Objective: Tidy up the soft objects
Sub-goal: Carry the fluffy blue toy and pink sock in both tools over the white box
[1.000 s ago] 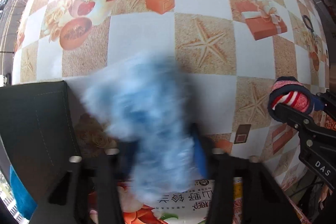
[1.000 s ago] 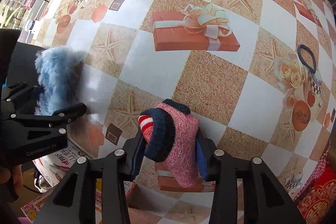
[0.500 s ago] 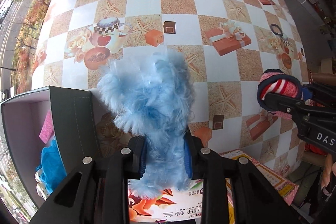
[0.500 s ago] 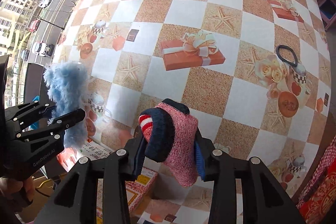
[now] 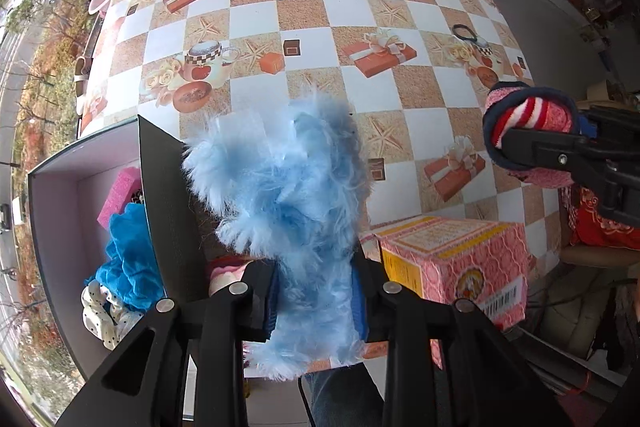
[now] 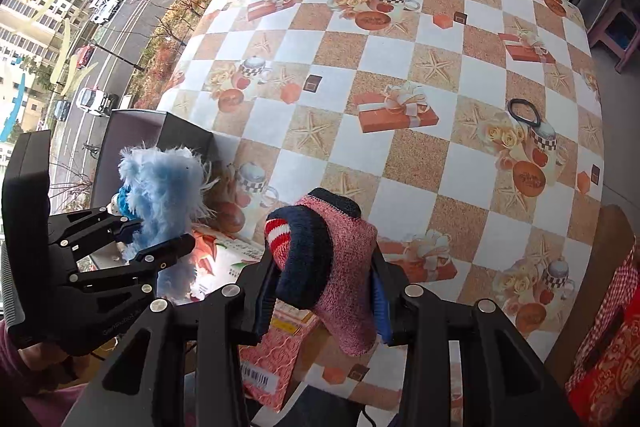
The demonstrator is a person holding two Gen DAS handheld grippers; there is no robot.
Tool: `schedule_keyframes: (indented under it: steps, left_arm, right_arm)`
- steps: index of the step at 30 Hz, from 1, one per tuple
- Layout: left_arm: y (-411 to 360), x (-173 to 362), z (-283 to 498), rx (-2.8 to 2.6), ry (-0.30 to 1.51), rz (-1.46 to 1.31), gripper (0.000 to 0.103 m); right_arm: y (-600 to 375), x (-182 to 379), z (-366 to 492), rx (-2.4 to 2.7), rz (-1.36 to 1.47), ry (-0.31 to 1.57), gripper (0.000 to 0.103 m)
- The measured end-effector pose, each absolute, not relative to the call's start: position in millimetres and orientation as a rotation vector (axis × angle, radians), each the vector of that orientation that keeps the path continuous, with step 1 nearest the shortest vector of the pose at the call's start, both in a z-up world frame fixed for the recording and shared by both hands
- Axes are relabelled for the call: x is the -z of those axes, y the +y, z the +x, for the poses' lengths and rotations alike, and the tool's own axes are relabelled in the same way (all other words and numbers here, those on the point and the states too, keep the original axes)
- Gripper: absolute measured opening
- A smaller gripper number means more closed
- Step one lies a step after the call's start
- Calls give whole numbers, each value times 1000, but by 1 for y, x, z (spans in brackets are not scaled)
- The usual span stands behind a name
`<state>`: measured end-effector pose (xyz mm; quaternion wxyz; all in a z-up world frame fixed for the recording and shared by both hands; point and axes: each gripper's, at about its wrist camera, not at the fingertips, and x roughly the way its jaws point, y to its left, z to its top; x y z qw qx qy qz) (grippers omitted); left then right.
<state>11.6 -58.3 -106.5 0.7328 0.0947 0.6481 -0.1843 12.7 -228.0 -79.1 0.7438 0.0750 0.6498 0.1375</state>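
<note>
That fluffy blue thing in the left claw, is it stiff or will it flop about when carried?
Probably floppy: the fluffy blue item bulges and droops past the left gripper, which squeezes it narrow. It looks light for its bulk, all loose fibres. Those long strands may snag on the dark box edge.

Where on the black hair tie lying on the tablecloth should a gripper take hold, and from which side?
Grip the hair tie across one strand of its loop, coming straight down from above. It lies flat as a thin open ring on the table, with nothing beside it, so one finger can probably drop inside the loop and one outside.
</note>
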Motion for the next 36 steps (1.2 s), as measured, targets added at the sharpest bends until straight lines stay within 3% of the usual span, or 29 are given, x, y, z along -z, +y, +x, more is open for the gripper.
schedule_keyframes:
  steps: [16, 36]
  left_arm:
    - [8, 94, -21, 376, 1399, 139, 32]
    - [133, 102, -38, 131, 1371, -72, 32]
  right_arm:
    - [-161, 45, -55, -358, 106, 1460, 41]
    - [-18, 45, -34, -593, -65, 1469, 41]
